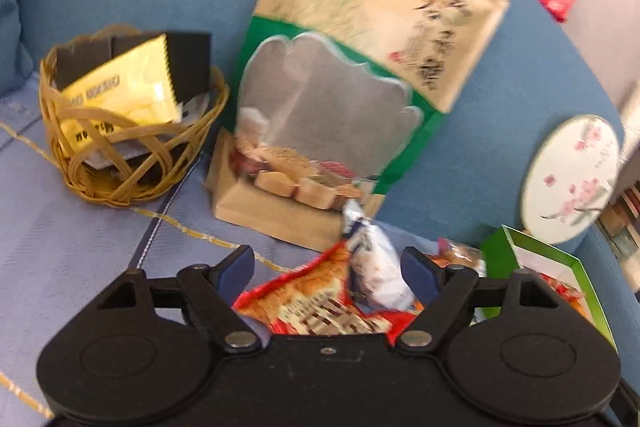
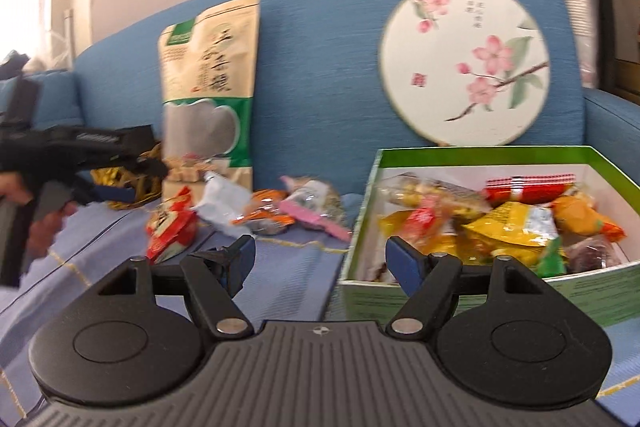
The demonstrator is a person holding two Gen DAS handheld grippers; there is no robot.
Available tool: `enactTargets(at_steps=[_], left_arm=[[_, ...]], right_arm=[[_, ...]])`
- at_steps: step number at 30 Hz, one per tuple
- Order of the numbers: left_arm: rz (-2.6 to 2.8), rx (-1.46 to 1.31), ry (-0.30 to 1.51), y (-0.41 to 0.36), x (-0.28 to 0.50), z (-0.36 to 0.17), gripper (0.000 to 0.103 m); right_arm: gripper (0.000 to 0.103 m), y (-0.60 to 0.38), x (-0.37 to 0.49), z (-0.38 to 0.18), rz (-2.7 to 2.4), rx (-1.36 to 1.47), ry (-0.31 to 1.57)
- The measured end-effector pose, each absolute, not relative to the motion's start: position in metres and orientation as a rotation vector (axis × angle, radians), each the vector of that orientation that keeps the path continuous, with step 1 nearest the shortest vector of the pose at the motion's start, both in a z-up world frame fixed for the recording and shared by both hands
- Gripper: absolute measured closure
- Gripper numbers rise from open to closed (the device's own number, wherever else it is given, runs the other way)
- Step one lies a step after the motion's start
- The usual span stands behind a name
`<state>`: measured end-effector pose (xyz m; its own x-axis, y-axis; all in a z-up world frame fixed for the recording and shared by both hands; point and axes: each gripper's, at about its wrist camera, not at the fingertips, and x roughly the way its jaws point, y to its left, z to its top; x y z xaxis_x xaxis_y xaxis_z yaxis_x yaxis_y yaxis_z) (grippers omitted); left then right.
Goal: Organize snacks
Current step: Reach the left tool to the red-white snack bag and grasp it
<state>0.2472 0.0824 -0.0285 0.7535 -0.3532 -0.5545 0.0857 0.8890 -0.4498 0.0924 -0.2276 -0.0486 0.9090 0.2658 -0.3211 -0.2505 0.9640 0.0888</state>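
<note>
Right wrist view shows the blue sofa [image 2: 328, 39], then the green box [image 2: 472, 291] packed with snacks on the seat, then the tall beige pouch [image 2: 212, 75] leaning on the backrest. Loose wrappers [image 2: 256, 211] lie between pouch and box. Left wrist view shows the wicker basket [image 1: 124, 147] holding a yellow packet [image 1: 132, 87]. Left gripper [image 1: 328, 263] is spread wide over a red packet [image 1: 320, 311]; right gripper [image 2: 320, 259] is spread wide, holding nothing.

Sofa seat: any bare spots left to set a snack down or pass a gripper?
Free: seat cloth between the loose snack pile and green box, beneath the open right gripper; also cloth in front of the wicker basket. Crowded: box interior, basket, and the pile beneath the open left gripper.
</note>
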Motion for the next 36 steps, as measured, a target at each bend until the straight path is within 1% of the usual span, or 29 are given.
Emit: enactTargets(at_steps=[4,7,9,13,16,22,26,30,32,34,36], left_arm=[[-0.247,-0.439,0.751,0.081,0.251,-0.044,0.0],[-0.286,-0.397,0.78,0.068,0.231,-0.051,0.0],[-0.381,-0.432,0.856,0.057,0.217,-0.059,0.0],[-0.514,-0.374,0.877,0.033,0.181,-0.057,0.0],[-0.53,-0.38,0.854,0.034,0.168,-0.05,0.0],[-0.395,-0.4,0.716,0.067,0.182,-0.022,0.0],[-0.263,-0.355,0.638,0.082,0.201,-0.023,0.0],[-0.219,-0.355,0.667,0.089,0.229,-0.038,0.0],[-0.218,-0.38,0.717,0.089,0.238,-0.045,0.0],[-0.281,-0.422,0.791,0.084,0.237,-0.055,0.0],[-0.326,-0.393,0.795,0.071,0.224,-0.057,0.0]], right_arm=[[0.0,-0.219,0.089,-0.05,0.327,0.031,0.329],[0.0,-0.211,0.088,-0.052,0.368,0.016,0.341],[0.0,-0.206,0.089,-0.053,0.398,0.013,0.361],[0.0,-0.2,0.091,-0.059,0.461,0.023,0.417],[0.0,-0.194,0.092,-0.065,0.487,0.015,0.454],[0.0,-0.184,0.091,-0.071,0.503,-0.009,0.477],[0.0,-0.182,0.092,-0.074,0.508,-0.013,0.485],[0.0,-0.181,0.093,-0.075,0.519,-0.017,0.489],[0.0,-0.181,0.093,-0.076,0.519,-0.019,0.494],[0.0,-0.181,0.094,-0.076,0.523,-0.016,0.497],[0.0,-0.18,0.094,-0.076,0.534,-0.012,0.499]])
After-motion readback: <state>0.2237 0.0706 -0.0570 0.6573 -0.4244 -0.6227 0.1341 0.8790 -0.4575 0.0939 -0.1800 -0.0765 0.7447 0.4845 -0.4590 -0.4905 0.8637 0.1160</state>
